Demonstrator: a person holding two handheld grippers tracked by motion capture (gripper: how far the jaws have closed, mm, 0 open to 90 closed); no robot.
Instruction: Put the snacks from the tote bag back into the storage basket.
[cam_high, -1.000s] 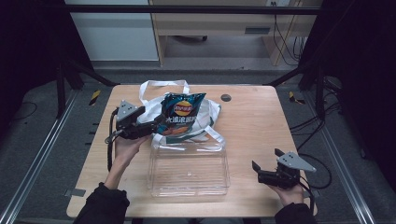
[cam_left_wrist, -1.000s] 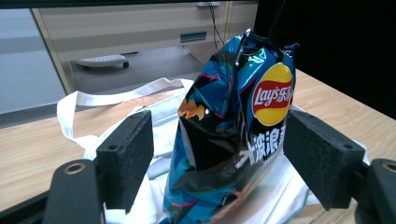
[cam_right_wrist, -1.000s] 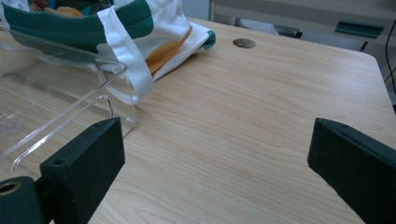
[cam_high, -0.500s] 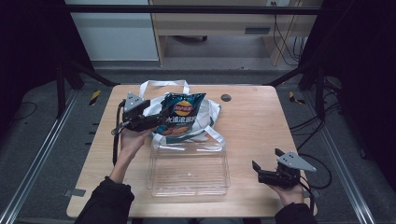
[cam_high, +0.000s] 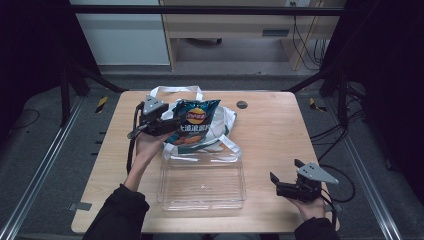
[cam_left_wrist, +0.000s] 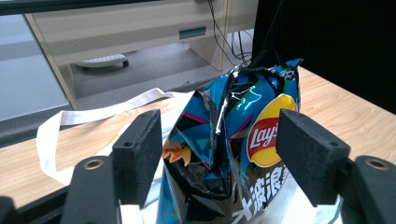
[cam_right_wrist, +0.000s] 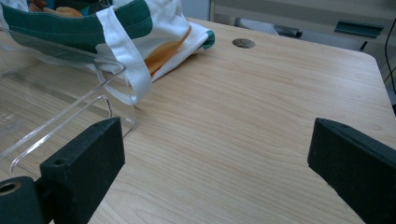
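Clear tray (cam_high: 202, 184) just before tote bag (cam_high: 226, 119)

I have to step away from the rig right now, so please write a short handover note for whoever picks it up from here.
Left gripper: jaws have just been closing around the chip bag, which is between the fingers but not yet pinched.
Right gripper: open, holding nothing, near the table's right front corner.
Chip bag stands in the tote bag; clear tray in front of it.
Done: bag reached.
Left: probably grip the bag and lift it out, perhaps into the tray.
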